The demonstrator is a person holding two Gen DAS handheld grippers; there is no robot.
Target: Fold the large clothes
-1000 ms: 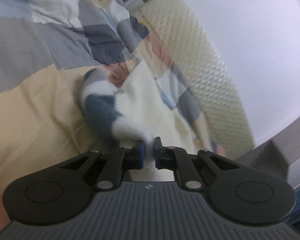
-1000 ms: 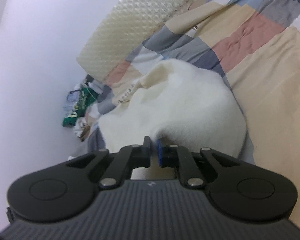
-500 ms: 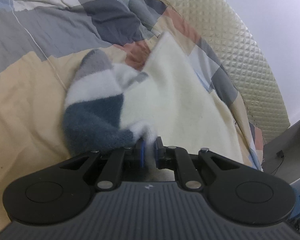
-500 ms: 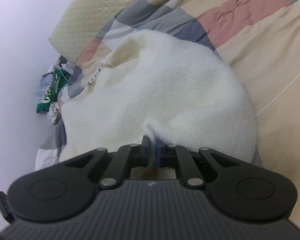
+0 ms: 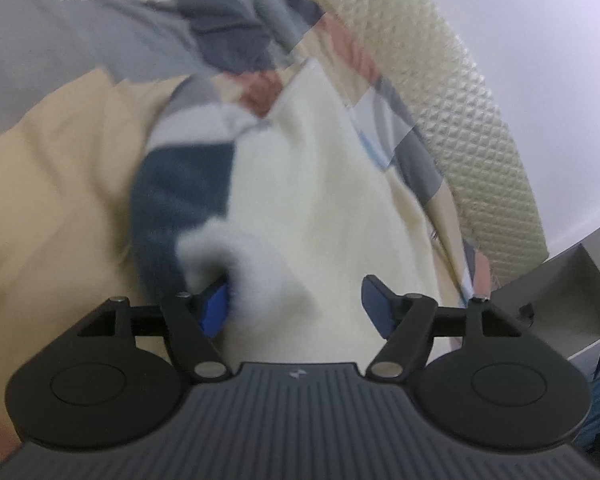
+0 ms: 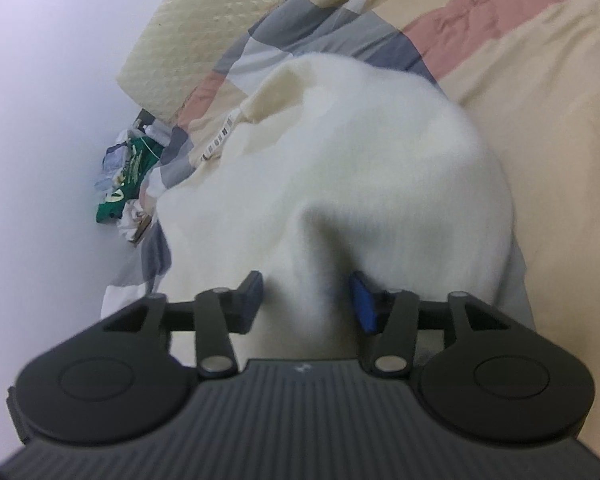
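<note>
A cream fleece garment (image 5: 320, 184) with a dark blue, white and grey striped sleeve (image 5: 180, 184) lies on the patchwork quilt (image 5: 52, 184). My left gripper (image 5: 296, 306) is open, with a bunched fold of the fleece loose between its blue pads. In the right wrist view the same garment (image 6: 360, 152) lies in a mound, its white label (image 6: 220, 140) showing at the left edge. My right gripper (image 6: 306, 300) is open, a ridge of fleece standing between its pads.
A cream quilted headboard (image 5: 452, 92) stands behind the bed and shows in the right wrist view (image 6: 220, 12) too. A grey box (image 5: 560, 292) stands at the right. A green packet and clutter (image 6: 128, 176) lie on the floor by the white wall.
Both grippers were shut on the fleece and have opened, letting the fabric go. The garment has settled lower onto the quilt.
</note>
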